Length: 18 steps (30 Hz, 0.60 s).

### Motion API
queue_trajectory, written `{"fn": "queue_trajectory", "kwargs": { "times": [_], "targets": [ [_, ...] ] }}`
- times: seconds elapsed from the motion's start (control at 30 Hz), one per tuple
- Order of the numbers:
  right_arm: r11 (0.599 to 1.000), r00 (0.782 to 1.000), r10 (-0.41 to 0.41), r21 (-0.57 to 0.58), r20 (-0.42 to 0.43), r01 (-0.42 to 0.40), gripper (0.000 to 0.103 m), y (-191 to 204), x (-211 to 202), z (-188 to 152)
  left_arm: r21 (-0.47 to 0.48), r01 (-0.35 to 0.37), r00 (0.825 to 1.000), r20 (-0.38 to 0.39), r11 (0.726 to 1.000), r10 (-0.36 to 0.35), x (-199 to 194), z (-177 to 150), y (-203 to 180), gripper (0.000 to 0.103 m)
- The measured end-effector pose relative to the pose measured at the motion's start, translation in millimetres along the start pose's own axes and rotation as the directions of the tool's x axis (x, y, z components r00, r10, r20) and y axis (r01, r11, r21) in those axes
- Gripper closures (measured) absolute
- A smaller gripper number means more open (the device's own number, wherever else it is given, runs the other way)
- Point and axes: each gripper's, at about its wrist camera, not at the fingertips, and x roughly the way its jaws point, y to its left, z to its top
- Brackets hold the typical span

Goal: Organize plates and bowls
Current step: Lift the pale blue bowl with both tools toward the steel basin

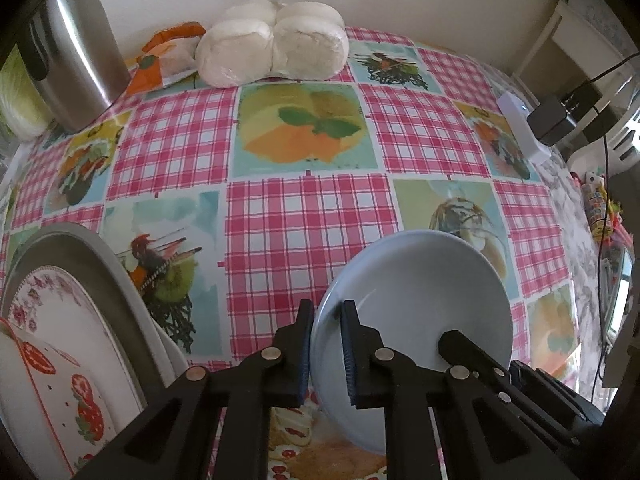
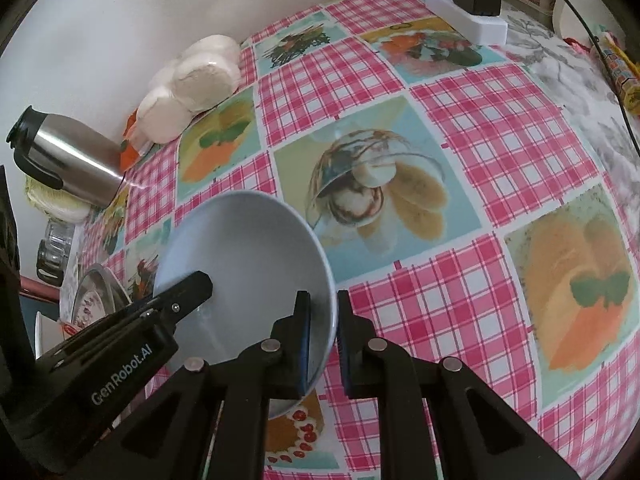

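A pale blue bowl [image 1: 420,280] [image 2: 248,240] is tipped up over the checked tablecloth, held by its rim from two sides. My left gripper [image 1: 326,320] is shut on the bowl's left rim, one finger outside and one inside. My right gripper [image 2: 322,320] is shut on the opposite rim in the same way. Each gripper shows in the other's view, the left gripper [image 2: 192,284] and the right gripper [image 1: 452,344]. At the table's left stands a stack: a metal dish [image 1: 80,248], a floral plate [image 1: 60,308] and a strawberry-print plate [image 1: 60,392].
A steel thermos jug [image 1: 76,60] [image 2: 68,160] and wrapped white buns [image 1: 272,48] [image 2: 192,80] stand along the wall. A white power strip [image 1: 524,128] [image 2: 468,20] with a black charger and cables lies at the far right edge.
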Motion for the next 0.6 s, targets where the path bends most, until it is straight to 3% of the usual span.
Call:
{"fn": "queue_trajectory", "kwargs": {
  "times": [0.2, 0.6],
  "targets": [
    [0.999, 1.000, 0.030, 0.019, 0.007, -0.030, 0.090, -2, -16, -4, -0.021, 0.018, 1.000, 0.001, 1.000, -0.018, -12, 0, 3, 0.088],
    [0.997, 0.991, 0.062, -0.055, 0.118, -0.056, 0.089, 43, -86, -4, -0.048, 0.054, 0.982, 0.182, 0.997, -0.044, -102, 1, 14, 0.088]
  ]
}}
